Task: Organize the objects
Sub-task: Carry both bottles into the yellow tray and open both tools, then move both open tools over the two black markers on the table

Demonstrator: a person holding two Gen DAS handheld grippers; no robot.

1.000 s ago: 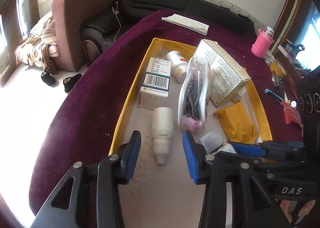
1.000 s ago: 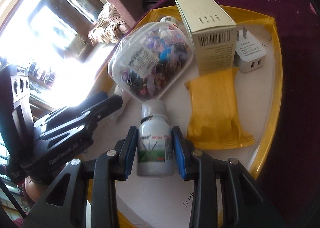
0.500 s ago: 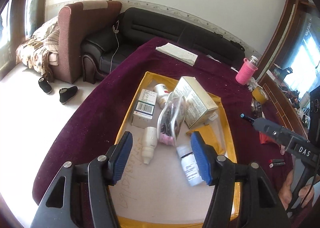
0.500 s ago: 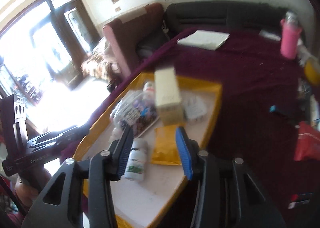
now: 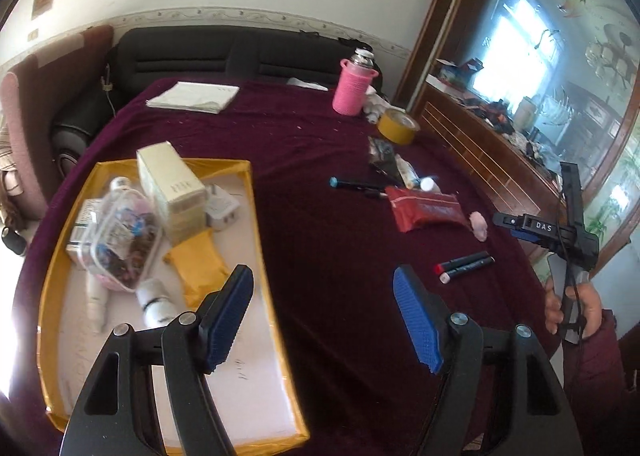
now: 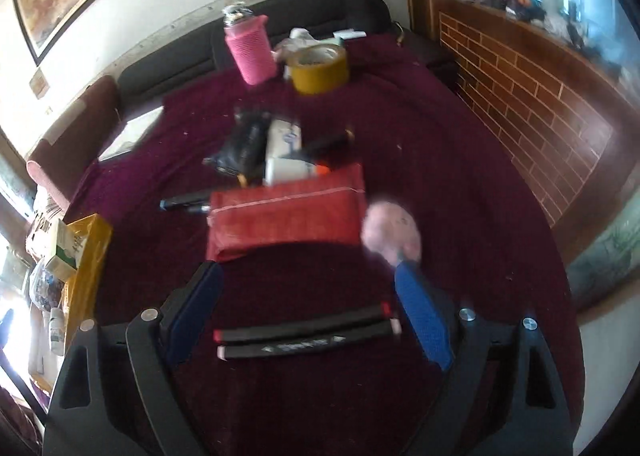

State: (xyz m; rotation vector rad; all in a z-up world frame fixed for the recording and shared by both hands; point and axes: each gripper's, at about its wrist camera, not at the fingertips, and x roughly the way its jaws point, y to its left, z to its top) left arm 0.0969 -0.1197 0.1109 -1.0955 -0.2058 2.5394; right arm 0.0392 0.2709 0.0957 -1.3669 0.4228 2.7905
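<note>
A yellow-rimmed tray [image 5: 256, 240] on the maroon table holds a cream box [image 5: 170, 183], a clear pouch [image 5: 120, 240], a yellow packet [image 5: 200, 276], a white charger [image 5: 222, 211] and white bottles [image 5: 156, 302]. My left gripper [image 5: 324, 320] is open and empty, above the tray's right edge. My right gripper [image 6: 308, 312] is open and empty, with two black markers [image 6: 304, 336] lying between its fingers. A red pouch [image 6: 288, 217] and a pink object [image 6: 392, 232] lie just beyond it. The right gripper also shows in the left wrist view [image 5: 536, 228], at the far right.
Further back on the table are a pink flask [image 5: 354, 85], a tape roll [image 5: 398, 125], a blue-tipped pen [image 5: 356, 184], a dark packet [image 6: 244, 143], a white tube [image 6: 284, 147] and folded paper [image 5: 192, 97]. A black sofa [image 5: 224, 55] and a wooden cabinet [image 5: 500, 159] border the table.
My right gripper let go of the white bottle in the tray, opened and swung right over the markers. My left gripper lifted back and turned right.
</note>
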